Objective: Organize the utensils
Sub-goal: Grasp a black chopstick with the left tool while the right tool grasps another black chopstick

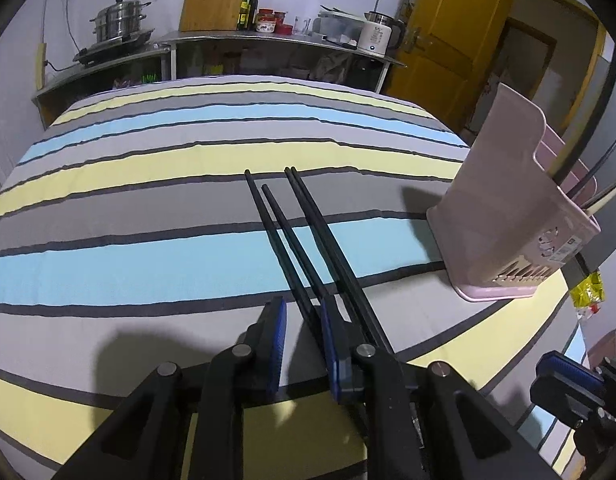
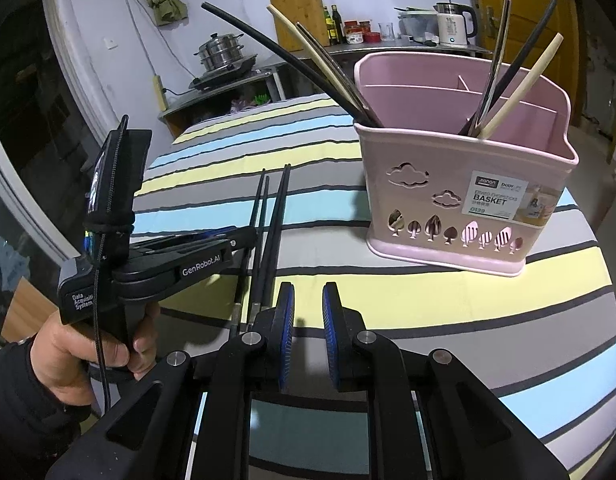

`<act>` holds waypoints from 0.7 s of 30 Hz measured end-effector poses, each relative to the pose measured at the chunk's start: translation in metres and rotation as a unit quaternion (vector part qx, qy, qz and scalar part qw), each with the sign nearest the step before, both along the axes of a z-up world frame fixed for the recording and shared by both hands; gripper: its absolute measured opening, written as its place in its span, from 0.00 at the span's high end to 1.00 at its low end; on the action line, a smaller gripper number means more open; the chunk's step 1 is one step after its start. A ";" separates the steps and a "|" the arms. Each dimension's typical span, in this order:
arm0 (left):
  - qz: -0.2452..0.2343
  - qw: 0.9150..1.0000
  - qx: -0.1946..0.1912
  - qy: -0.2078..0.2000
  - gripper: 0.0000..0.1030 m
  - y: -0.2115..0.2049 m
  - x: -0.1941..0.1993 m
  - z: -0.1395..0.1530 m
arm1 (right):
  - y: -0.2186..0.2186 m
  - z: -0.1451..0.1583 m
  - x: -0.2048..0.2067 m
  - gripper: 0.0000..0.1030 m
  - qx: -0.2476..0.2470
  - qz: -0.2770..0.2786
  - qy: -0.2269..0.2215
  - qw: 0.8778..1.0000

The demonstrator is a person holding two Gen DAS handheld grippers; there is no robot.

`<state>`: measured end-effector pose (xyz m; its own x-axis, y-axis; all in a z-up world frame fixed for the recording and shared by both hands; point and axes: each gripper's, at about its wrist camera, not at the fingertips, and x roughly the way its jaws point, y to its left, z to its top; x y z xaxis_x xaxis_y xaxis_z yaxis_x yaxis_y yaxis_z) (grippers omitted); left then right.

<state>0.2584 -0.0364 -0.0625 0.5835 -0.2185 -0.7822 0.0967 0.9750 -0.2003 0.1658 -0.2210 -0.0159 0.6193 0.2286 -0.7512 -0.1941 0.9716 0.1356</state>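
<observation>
Left hand-held gripper [image 1: 304,320] low over striped bed [image 1: 148,240], jaws slightly apart astride one black chopstick of four chopsticks [image 1: 292,236], not visibly clamped. Right hand-held gripper [image 2: 308,312] empty, slightly apart. Pink basket [image 2: 447,184] beside. Best: close squarely, lift level.

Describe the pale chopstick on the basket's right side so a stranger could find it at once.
Find the pink basket on the striped cloth. In its right compartment, several sticks lean right. The pale chopstick is the cream one, lowest of them; its neighbours are dark.
</observation>
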 end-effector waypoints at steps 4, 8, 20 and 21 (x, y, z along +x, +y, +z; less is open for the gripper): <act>-0.003 1.000 0.000 0.000 0.90 0.005 -0.003 0.000 | 0.001 -0.003 0.004 0.86 -0.001 0.000 0.002 1.000; 0.000 1.000 0.005 0.000 0.90 0.016 -0.009 0.001 | 0.007 -0.009 0.012 0.86 0.002 0.003 0.005 1.000; 0.003 1.000 -0.007 0.014 0.91 0.057 -0.025 0.002 | 0.037 -0.048 0.052 0.86 -0.001 0.020 0.036 0.999; 0.004 1.000 -0.005 0.017 0.90 0.059 -0.026 0.002 | 0.037 -0.051 0.055 0.86 -0.002 0.019 0.038 0.999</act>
